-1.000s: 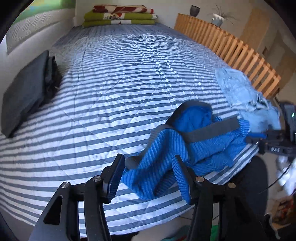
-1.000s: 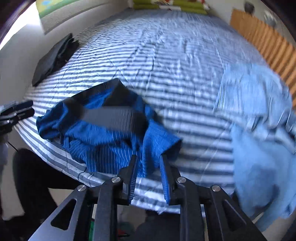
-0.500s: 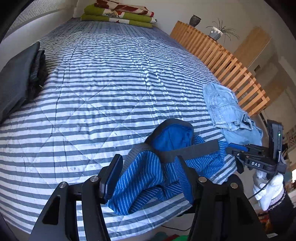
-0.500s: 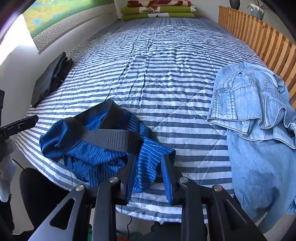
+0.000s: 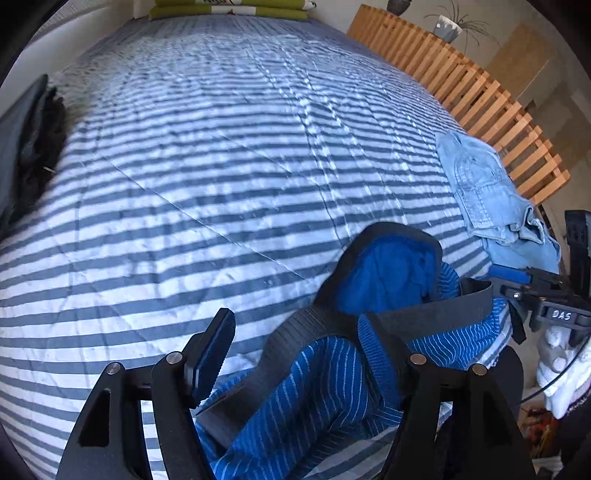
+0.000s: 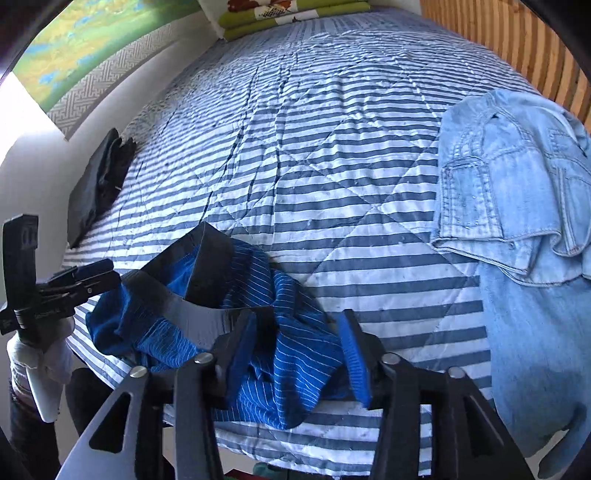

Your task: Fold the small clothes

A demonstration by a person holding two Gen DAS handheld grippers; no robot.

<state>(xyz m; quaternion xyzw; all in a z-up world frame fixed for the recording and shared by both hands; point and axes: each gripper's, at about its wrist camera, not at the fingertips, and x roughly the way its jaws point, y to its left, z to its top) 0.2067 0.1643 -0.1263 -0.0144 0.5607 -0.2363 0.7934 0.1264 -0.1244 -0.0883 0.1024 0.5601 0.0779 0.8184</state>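
Note:
Blue pinstriped briefs (image 5: pixel 314 398) with a dark grey waistband (image 5: pixel 436 317) lie crumpled at the near edge of the striped bed (image 5: pixel 221 147). My left gripper (image 5: pixel 295 343) stands open over their left part; the cloth runs between its fingers and the right fingertip (image 5: pixel 373 343) rests against the waistband. In the right wrist view the briefs (image 6: pixel 291 295) bunch up under my right gripper (image 6: pixel 295 339), which is open with the cloth loose between its fingers. Each view shows the other gripper at the garment's far end: the right gripper (image 5: pixel 517 280), the left gripper (image 6: pixel 85 277).
A light blue denim garment (image 6: pixel 517 166) lies on the bed's right side and hangs over its edge. A dark folded garment (image 6: pixel 96 188) sits at the left edge. Folded green blankets (image 6: pixel 295 18) are at the far end, and a wooden slatted rail (image 5: pixel 461 85) runs along the right.
My right gripper's fingers have spread wider and let go of the briefs' edge. My left gripper has moved in over the waistband, staying open. The briefs have settled on the bed.

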